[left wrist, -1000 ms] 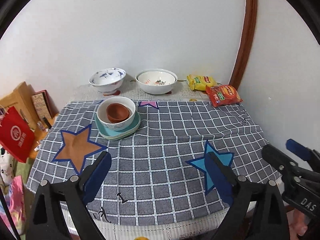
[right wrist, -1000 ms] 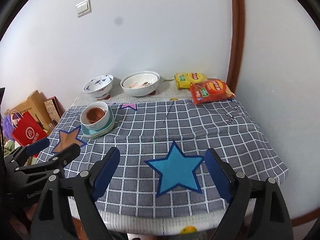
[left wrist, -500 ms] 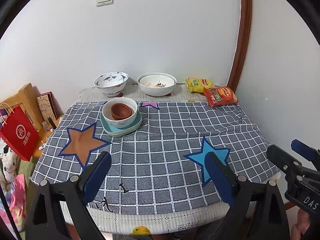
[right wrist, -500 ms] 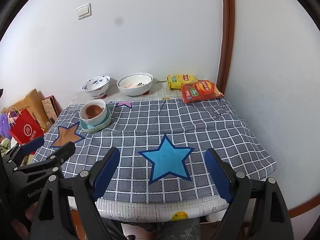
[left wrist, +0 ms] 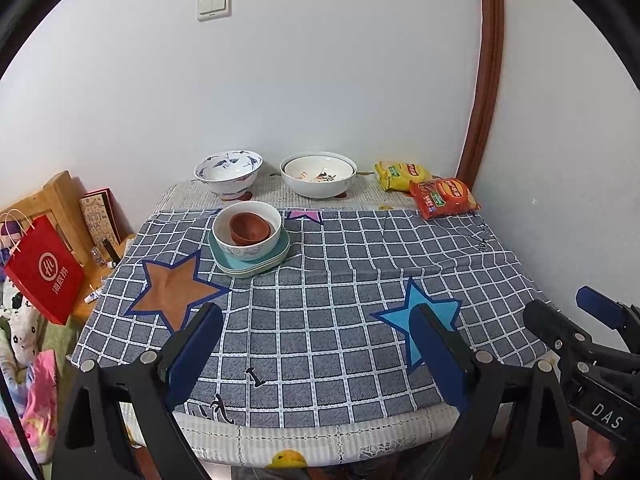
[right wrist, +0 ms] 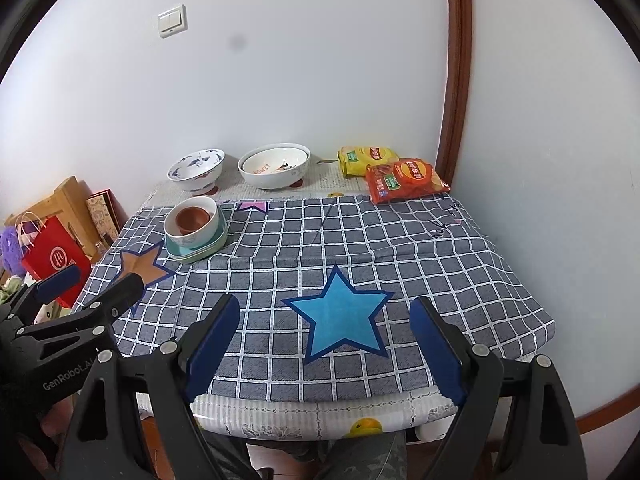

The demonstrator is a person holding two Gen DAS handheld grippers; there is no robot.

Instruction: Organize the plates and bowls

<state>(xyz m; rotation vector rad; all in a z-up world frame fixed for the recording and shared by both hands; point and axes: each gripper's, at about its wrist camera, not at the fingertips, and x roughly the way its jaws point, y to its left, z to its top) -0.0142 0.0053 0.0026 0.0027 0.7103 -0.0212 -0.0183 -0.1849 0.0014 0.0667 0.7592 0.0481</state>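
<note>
The tabletop [left wrist: 320, 320], under a grey checked cloth, carries everything toward its far left corner. There a white bowl [left wrist: 246, 232] holding a small brown bowl [left wrist: 249, 227] sits on stacked green plates [left wrist: 250, 260]. Two larger bowls, a blue-patterned bowl [left wrist: 228, 172] and a cream bowl [left wrist: 318, 174], stand along the far edge. The left gripper [left wrist: 316, 344] and right gripper [right wrist: 326, 340] hover released and empty over the near edge, well apart from all the dishes.

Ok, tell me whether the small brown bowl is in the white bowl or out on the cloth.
In. The brown bowl sits upright inside the white bowl, which rests on stacked green plates.
</note>
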